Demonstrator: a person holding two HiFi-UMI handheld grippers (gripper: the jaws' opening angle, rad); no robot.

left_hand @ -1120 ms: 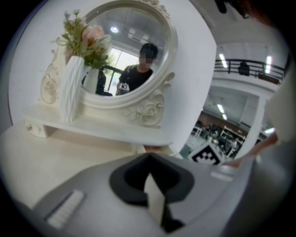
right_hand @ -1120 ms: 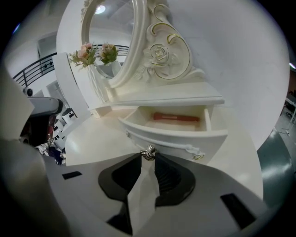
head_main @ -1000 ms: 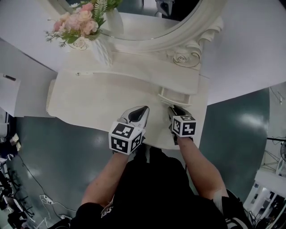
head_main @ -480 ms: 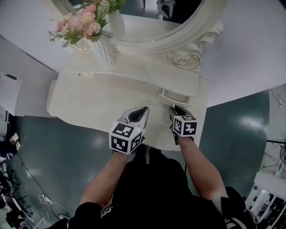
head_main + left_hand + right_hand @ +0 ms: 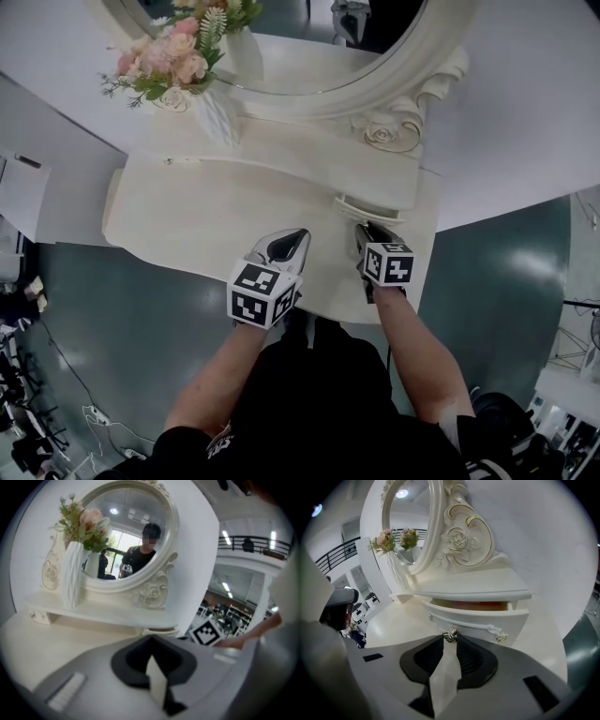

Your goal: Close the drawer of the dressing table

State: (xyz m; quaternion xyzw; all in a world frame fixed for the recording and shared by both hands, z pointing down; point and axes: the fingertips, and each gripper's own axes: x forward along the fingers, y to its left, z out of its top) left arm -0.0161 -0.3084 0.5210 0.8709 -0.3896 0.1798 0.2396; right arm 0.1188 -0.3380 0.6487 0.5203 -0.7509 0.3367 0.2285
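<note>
Cream-white and carved, the dressing table (image 5: 187, 214) lies under both grippers. The right gripper (image 5: 450, 641) points down at the small drawer (image 5: 480, 617) straight ahead of it. Its jaw tips are clamped on the drawer's silvery knob (image 5: 450, 634), which sits at the very end of the jaws with one tip pressing on each side. The drawer stands partly pulled out from under the raised shelf (image 5: 478, 591) just beyond the gripper. A narrow gap above the drawer front shows a reddish inside. A small gilt ornament (image 5: 501, 638) sits on the drawer front, just to the right of the jaws.

The left gripper (image 5: 150, 655) hangs beside the right one, on its left, over the bare tabletop. Its jaws meet at the tips and nothing is between them. Ahead of it and to its left stands a white vase (image 5: 71, 573) with pink flowers (image 5: 89, 520). The oval mirror (image 5: 133, 531) rises beyond it, with a person reflected in the glass. The right gripper's marker cube (image 5: 206, 633) shows just to the right of the left gripper's jaws, with a hand behind it.
</note>
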